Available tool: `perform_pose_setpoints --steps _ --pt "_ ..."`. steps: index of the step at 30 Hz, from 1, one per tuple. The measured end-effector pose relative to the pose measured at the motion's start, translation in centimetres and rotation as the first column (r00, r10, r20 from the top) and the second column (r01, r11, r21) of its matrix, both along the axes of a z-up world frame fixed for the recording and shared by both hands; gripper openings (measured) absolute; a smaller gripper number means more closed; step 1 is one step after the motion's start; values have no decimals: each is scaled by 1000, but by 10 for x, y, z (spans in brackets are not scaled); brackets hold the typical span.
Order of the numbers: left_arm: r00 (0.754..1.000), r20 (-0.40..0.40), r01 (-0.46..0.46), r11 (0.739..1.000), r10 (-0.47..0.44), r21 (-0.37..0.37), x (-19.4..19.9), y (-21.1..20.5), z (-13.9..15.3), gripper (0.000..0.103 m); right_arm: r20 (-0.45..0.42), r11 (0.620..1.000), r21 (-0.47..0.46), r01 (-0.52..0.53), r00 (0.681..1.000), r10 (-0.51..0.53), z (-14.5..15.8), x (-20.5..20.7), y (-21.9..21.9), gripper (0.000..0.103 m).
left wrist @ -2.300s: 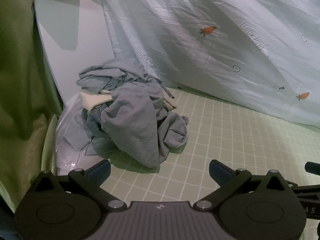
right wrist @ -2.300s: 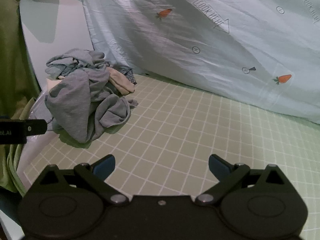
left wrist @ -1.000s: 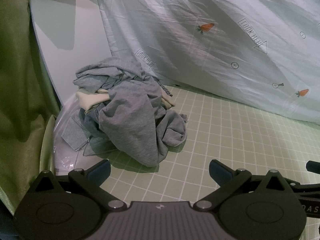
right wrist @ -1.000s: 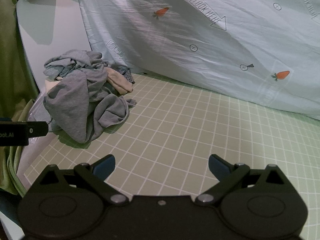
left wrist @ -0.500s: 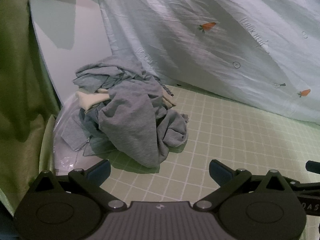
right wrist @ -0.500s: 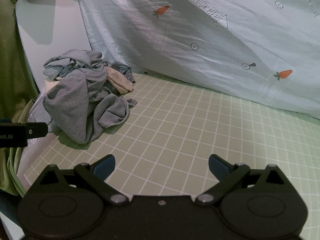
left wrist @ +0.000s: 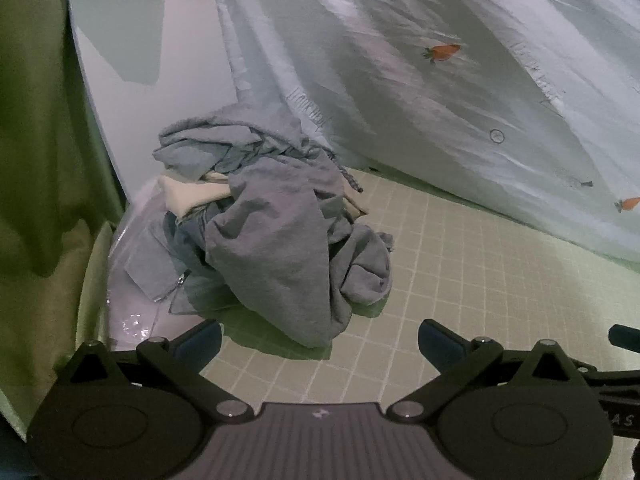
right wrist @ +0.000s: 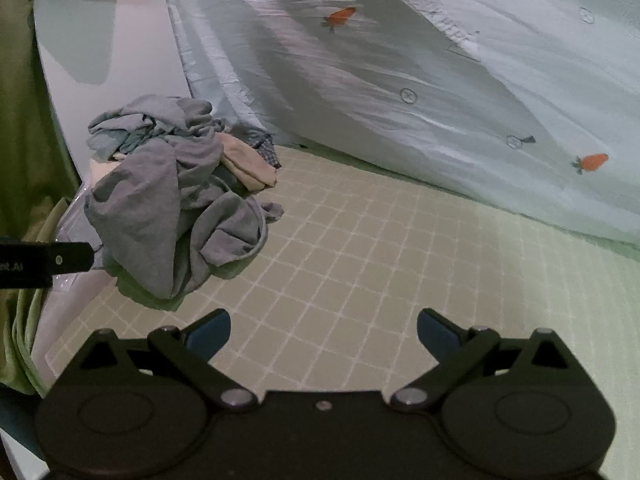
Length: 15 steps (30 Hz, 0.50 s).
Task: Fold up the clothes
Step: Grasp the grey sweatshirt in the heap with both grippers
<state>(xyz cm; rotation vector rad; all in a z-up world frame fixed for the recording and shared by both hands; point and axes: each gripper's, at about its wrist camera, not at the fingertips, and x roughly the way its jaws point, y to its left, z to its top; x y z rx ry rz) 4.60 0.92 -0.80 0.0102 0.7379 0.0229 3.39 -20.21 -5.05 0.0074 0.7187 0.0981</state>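
A heap of crumpled clothes (left wrist: 280, 224), mostly grey-blue with a cream piece (left wrist: 188, 196), lies at the left end of a green checked mat (left wrist: 460, 280). The heap also shows in the right wrist view (right wrist: 172, 204). My left gripper (left wrist: 320, 340) is open and empty, just short of the heap's front edge. My right gripper (right wrist: 324, 332) is open and empty over bare mat, to the right of the heap. The left gripper's side shows as a black bar (right wrist: 44, 264) in the right wrist view.
A pale blue sheet with carrot prints (left wrist: 440, 80) hangs behind the mat. A white board (left wrist: 152, 60) stands behind the heap. Green fabric (left wrist: 44, 160) hangs at far left. A clear plastic bag (left wrist: 132, 300) lies under the heap's left side.
Both grippers have drifted slightly, so the heap sits a little nearer in the left view. Jaws stay open and the clothes have not moved.
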Motion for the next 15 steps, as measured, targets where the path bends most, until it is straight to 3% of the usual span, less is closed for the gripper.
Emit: perform_pose_setpoints --steps 5,11,15 --pt "999 -16 -42 999 42 -19 26 25 3 103 -3 999 31 -32 999 32 3 34 14 101" --pt "997 0 -77 997 77 12 74 51 9 101 24 995 38 -95 995 94 14 93 52 100" --pt "998 -4 -59 997 59 40 115 60 5 93 29 991 54 -124 992 122 17 135 80 95"
